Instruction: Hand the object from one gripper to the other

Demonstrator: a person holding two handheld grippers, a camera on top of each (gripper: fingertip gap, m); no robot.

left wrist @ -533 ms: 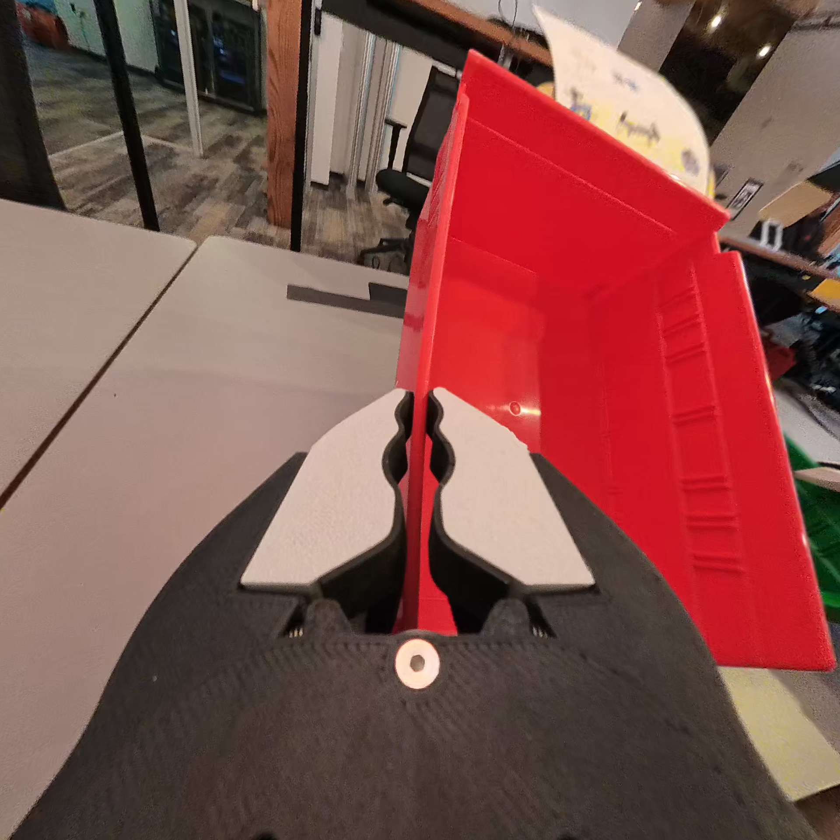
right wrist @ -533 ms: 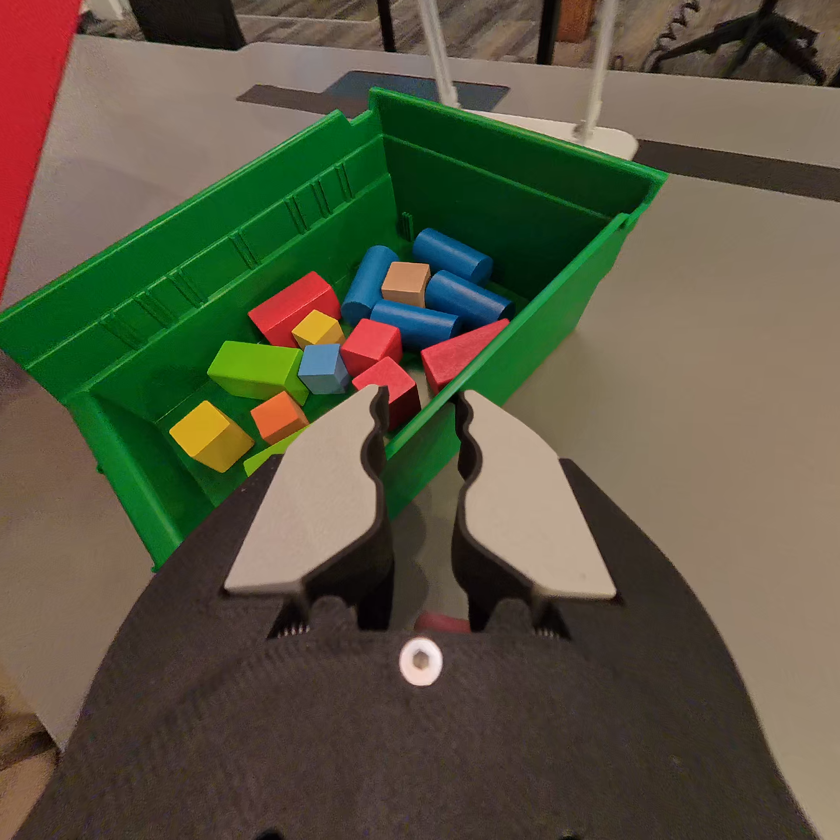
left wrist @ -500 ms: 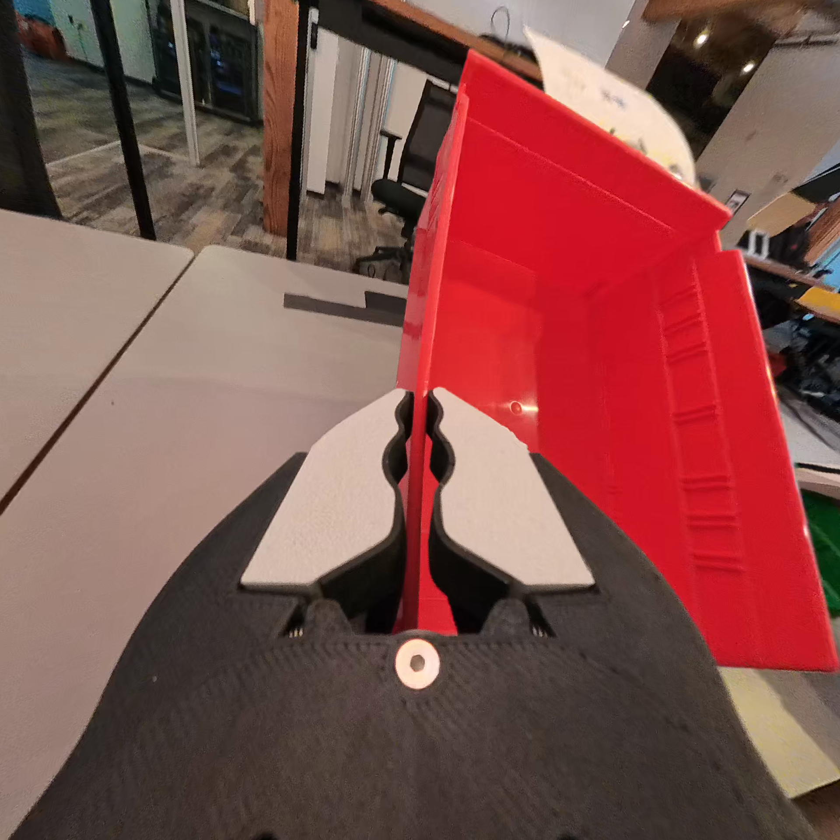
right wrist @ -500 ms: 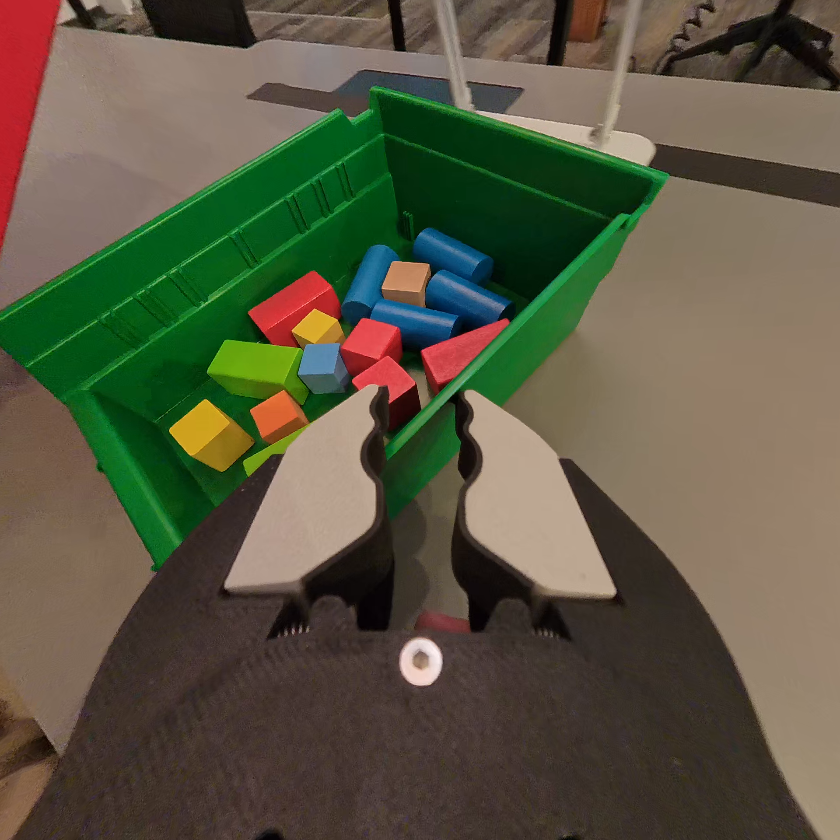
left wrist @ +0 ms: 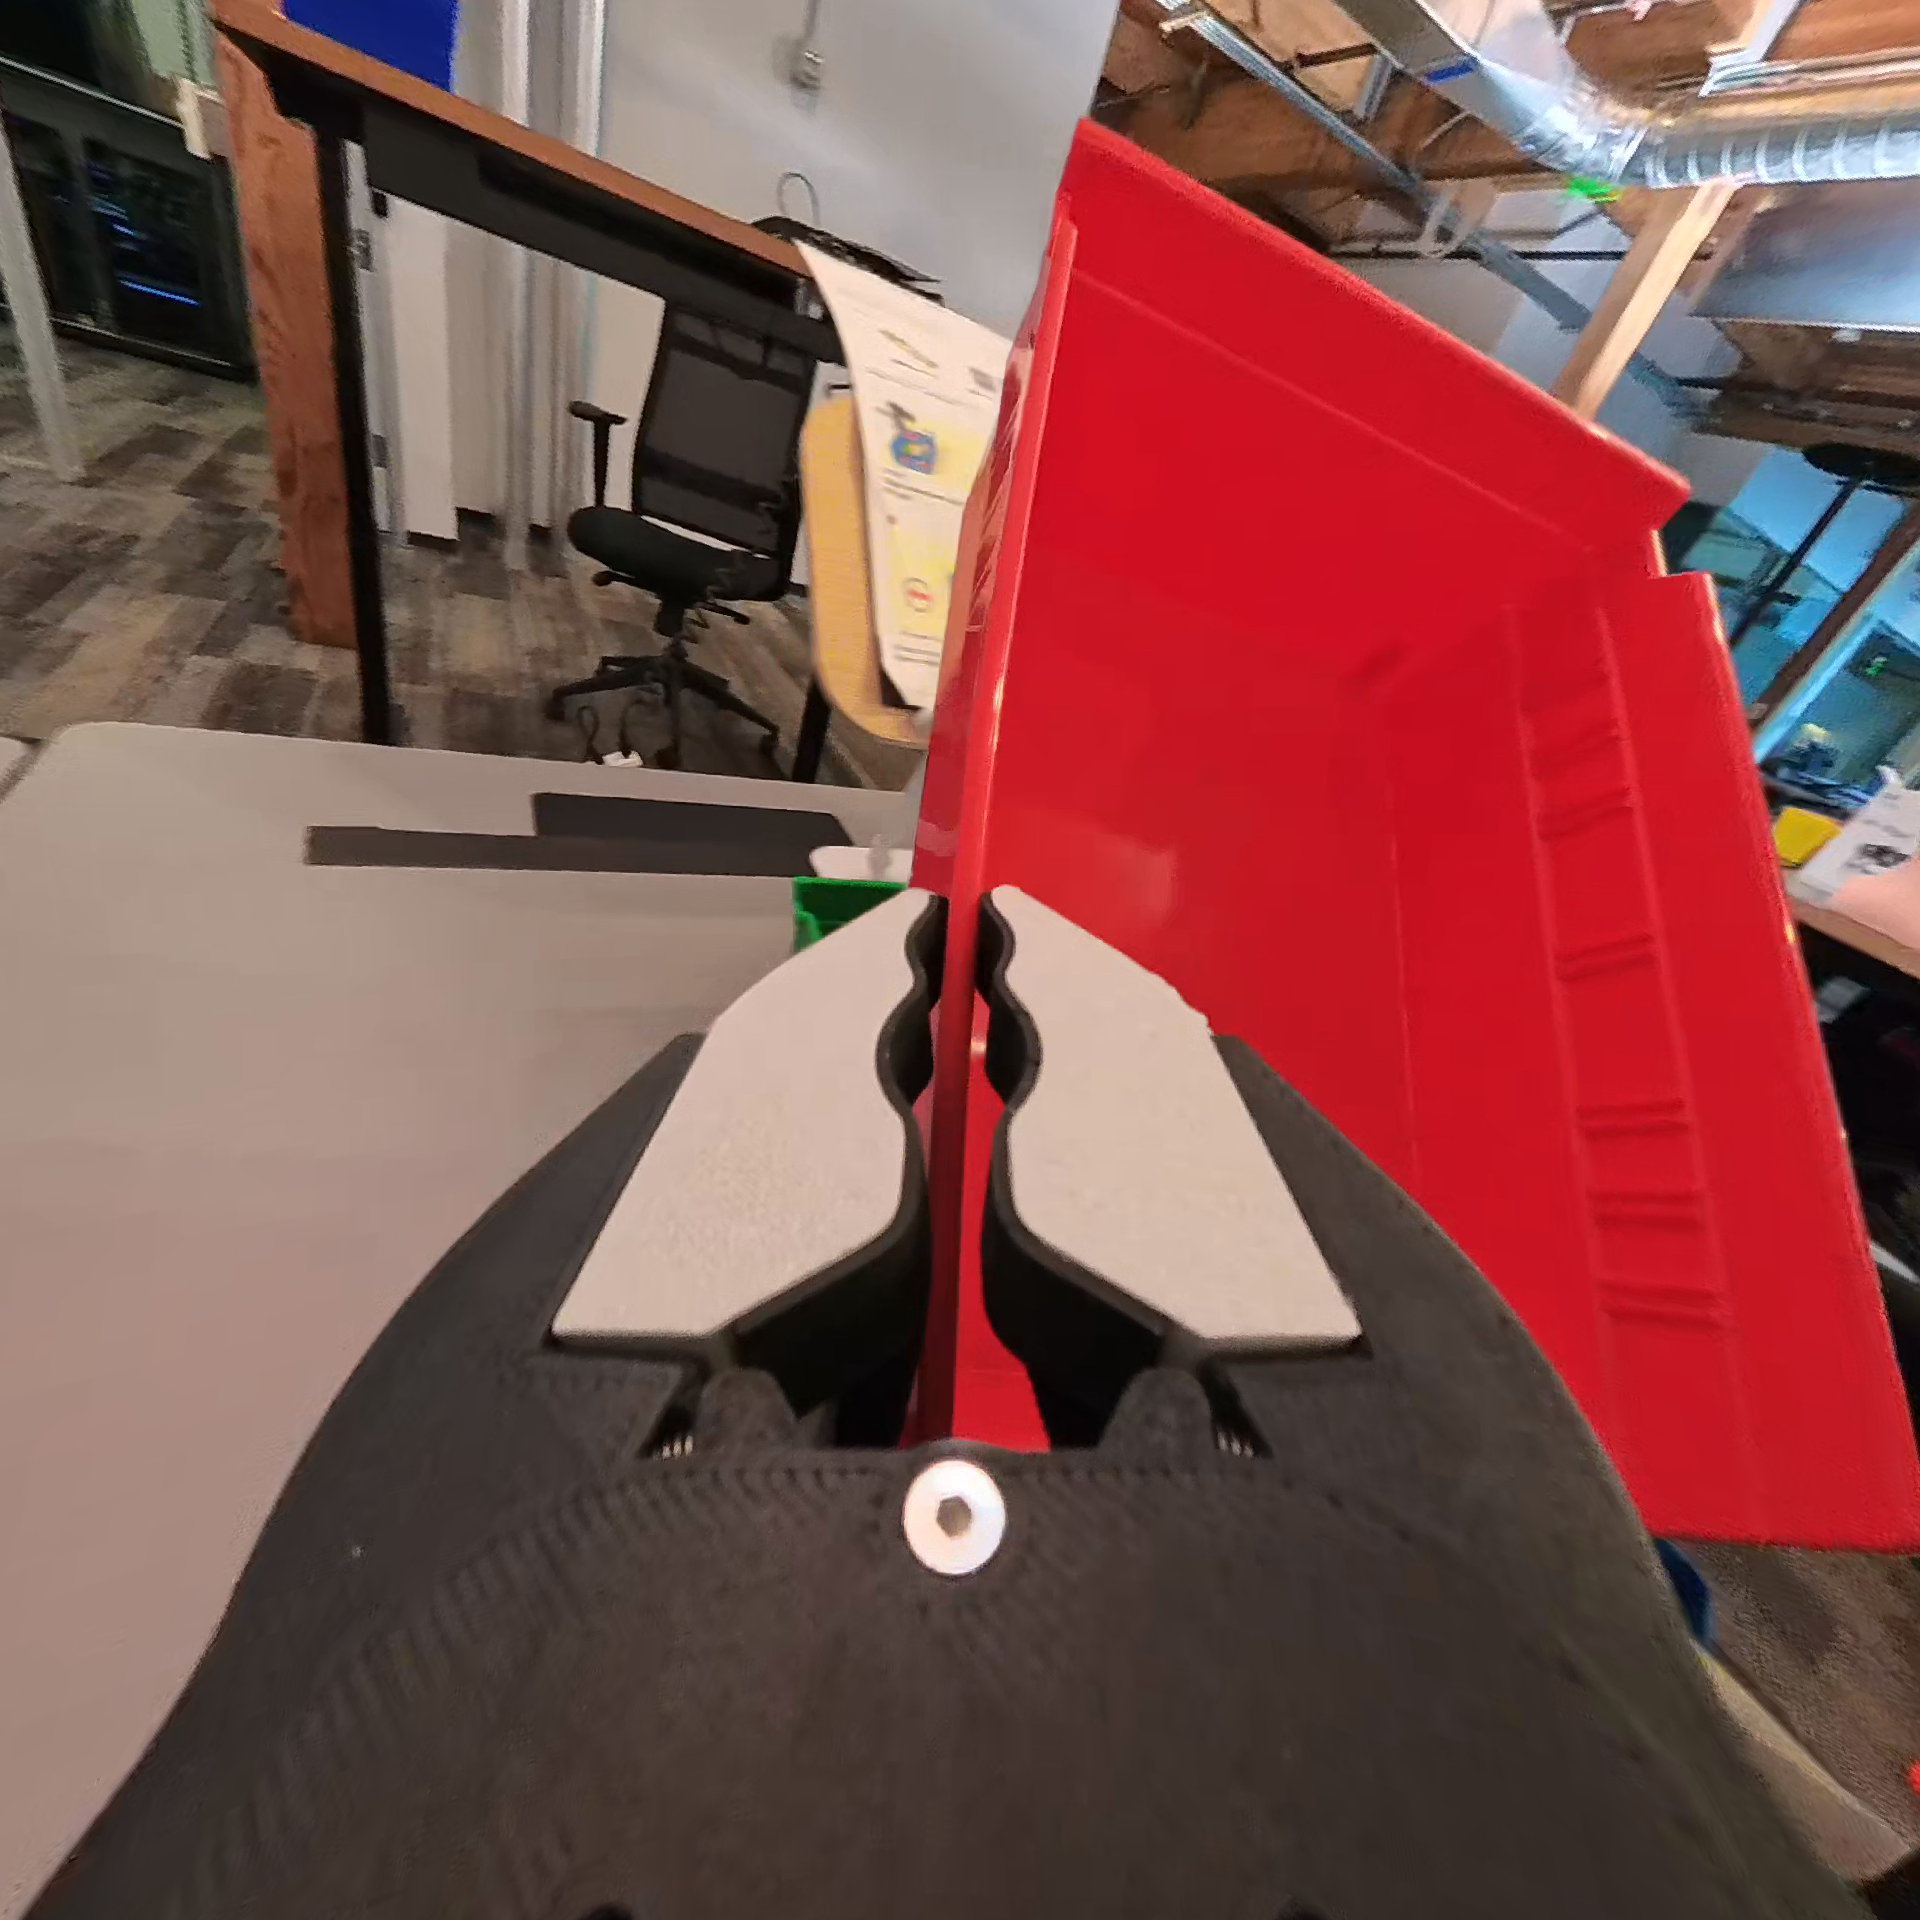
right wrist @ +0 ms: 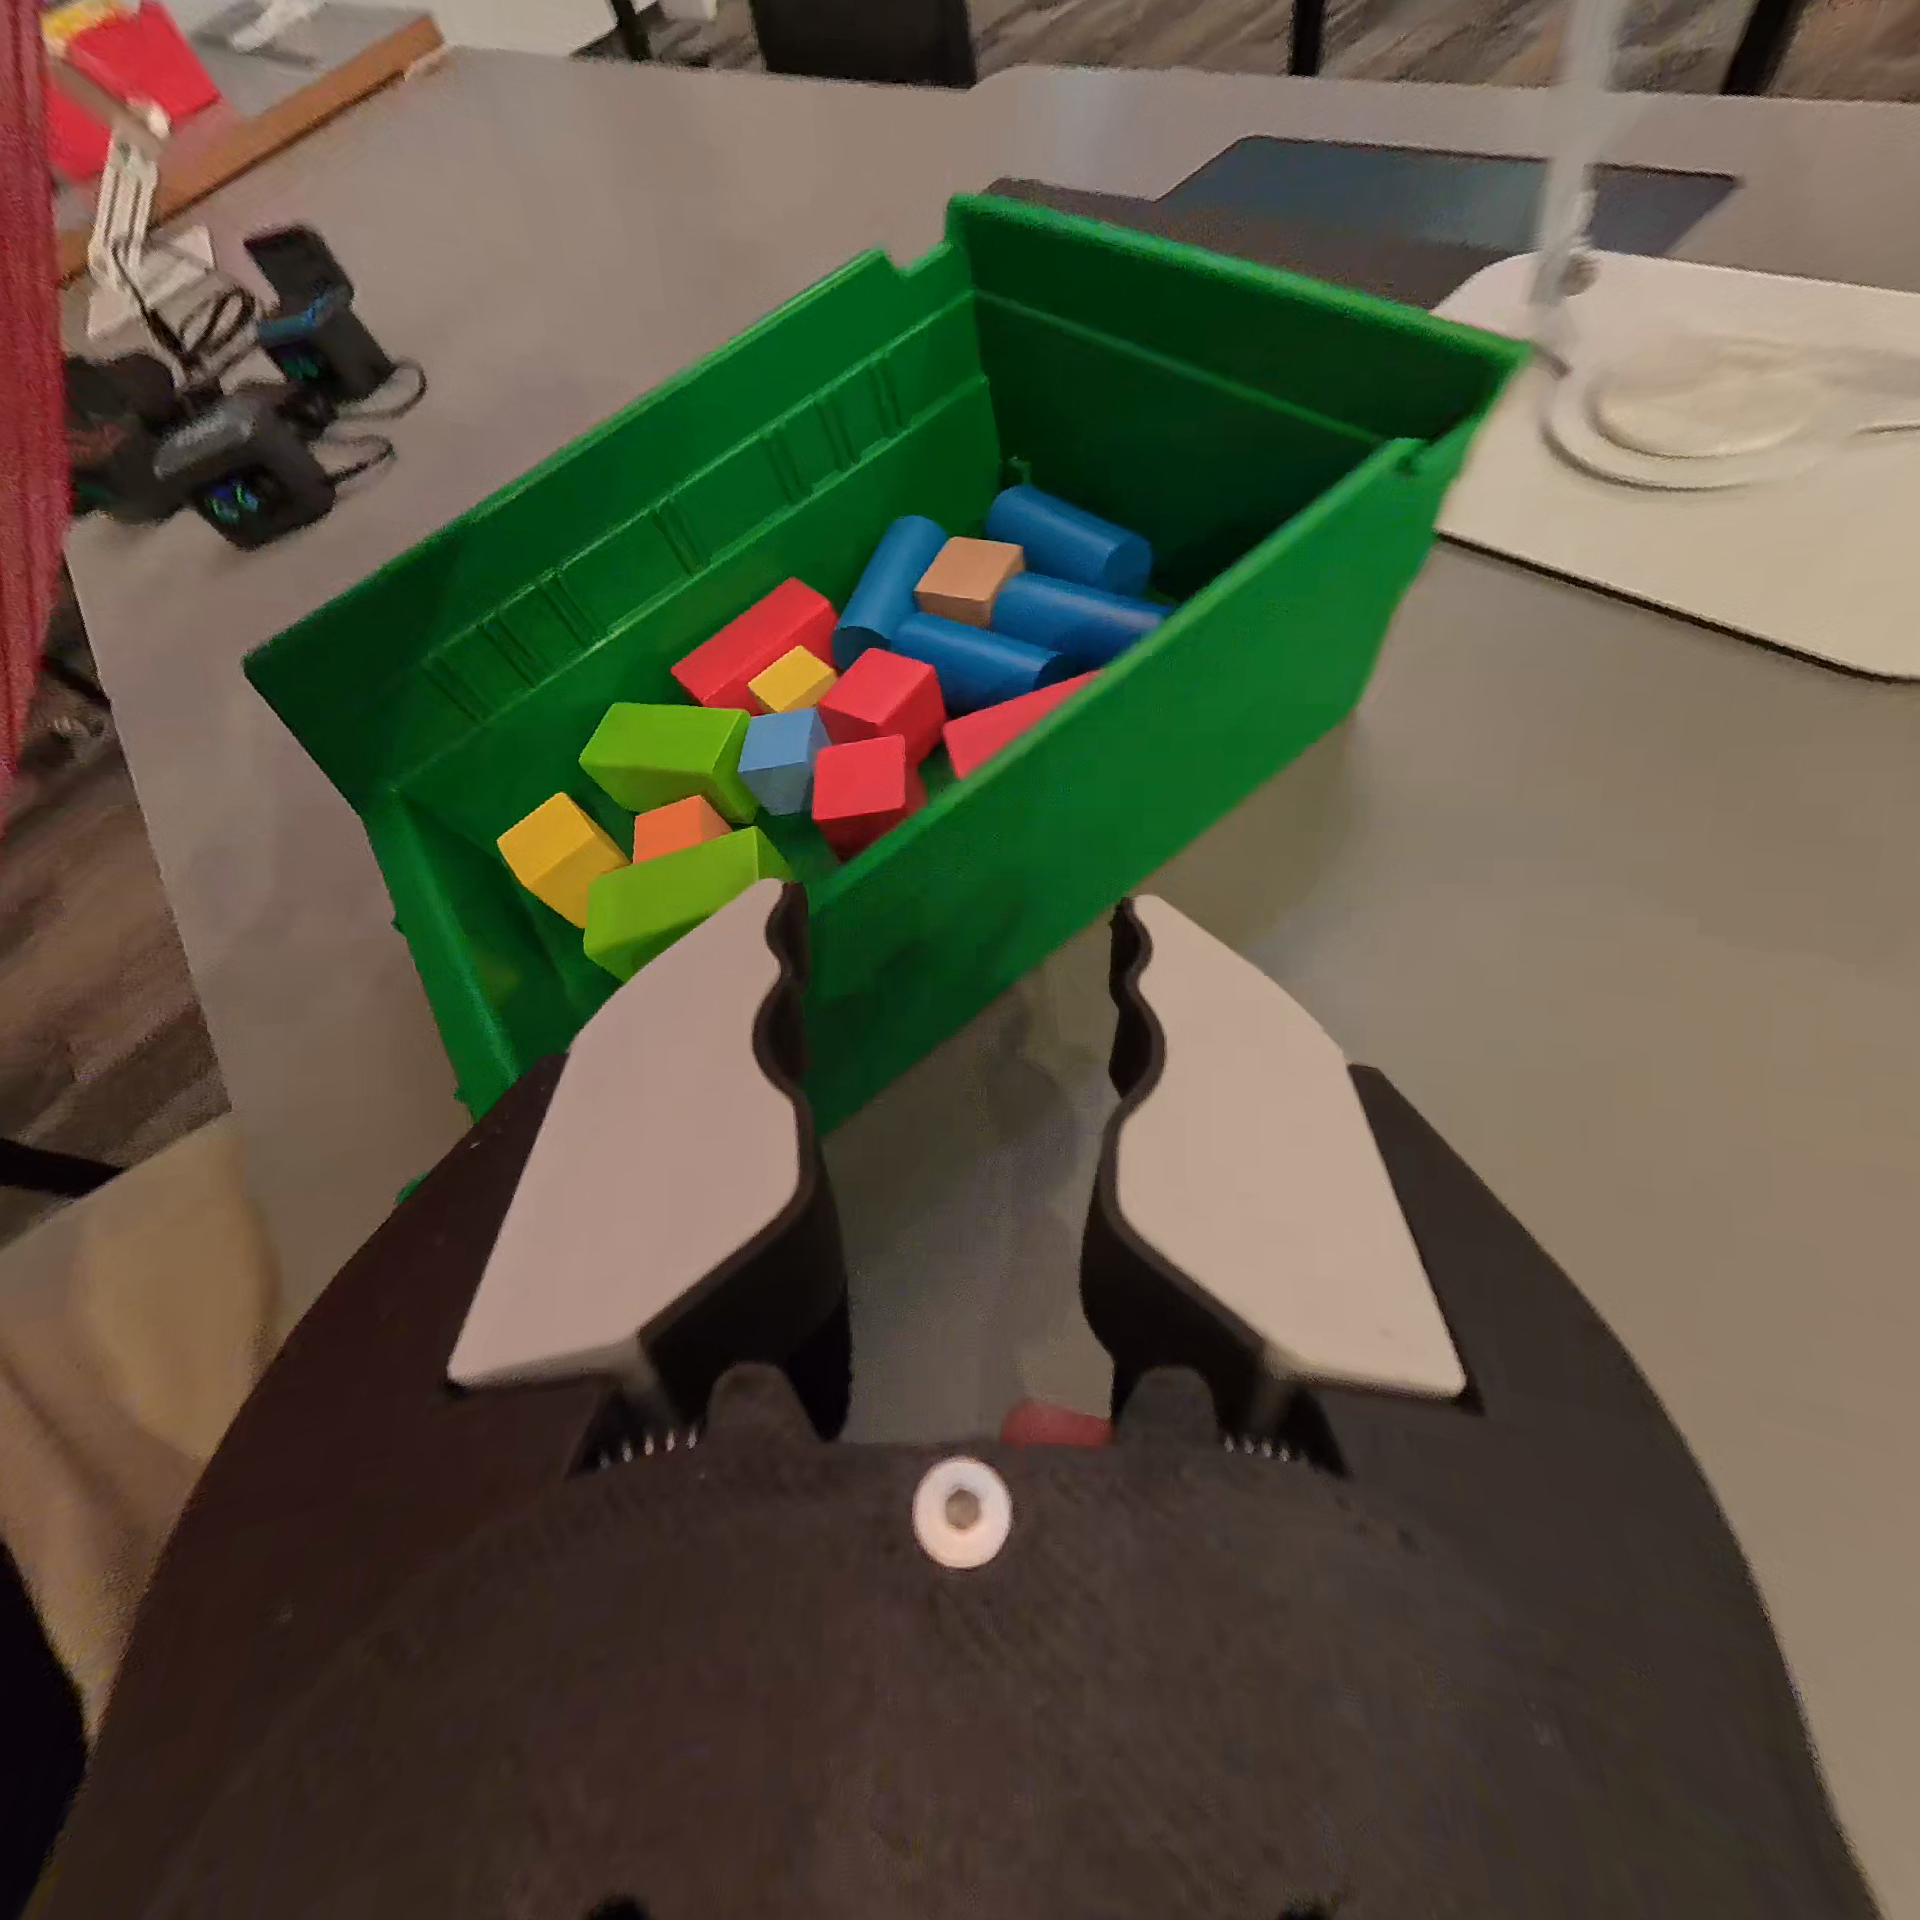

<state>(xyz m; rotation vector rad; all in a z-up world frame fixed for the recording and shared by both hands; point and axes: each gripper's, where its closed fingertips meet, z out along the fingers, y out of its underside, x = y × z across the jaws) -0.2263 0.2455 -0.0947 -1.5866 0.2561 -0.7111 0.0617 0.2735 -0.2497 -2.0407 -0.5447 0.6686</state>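
Observation:
My left gripper [left wrist: 961, 914] is shut on the side wall of an empty red plastic bin [left wrist: 1299, 831] and holds it up in the air, tilted, above the grey table [left wrist: 260, 1039]. The bin's red edge also shows at the far left of the right wrist view [right wrist: 26, 364]. My right gripper [right wrist: 956, 914] is open and empty, above the table next to the near wall of a green bin [right wrist: 1091, 862] that holds several coloured wooden blocks [right wrist: 862, 717]. A small red piece [right wrist: 1055, 1423] lies on the table under the right gripper's base.
A white lamp base [right wrist: 1714, 436] and a dark mat [right wrist: 1455, 197] lie beyond the green bin. Black devices with cables [right wrist: 239, 436] sit at the left. A black office chair [left wrist: 696, 530] and a wooden desk [left wrist: 520, 156] stand beyond the table. Dark tape strips [left wrist: 571, 831] mark the table. My hands' fingertips stand some 35 centimetres from each other.
My left gripper has lifted and tilted up with the red bin, showing more of the room. My right gripper has opened wider and drawn back a little from the green bin.

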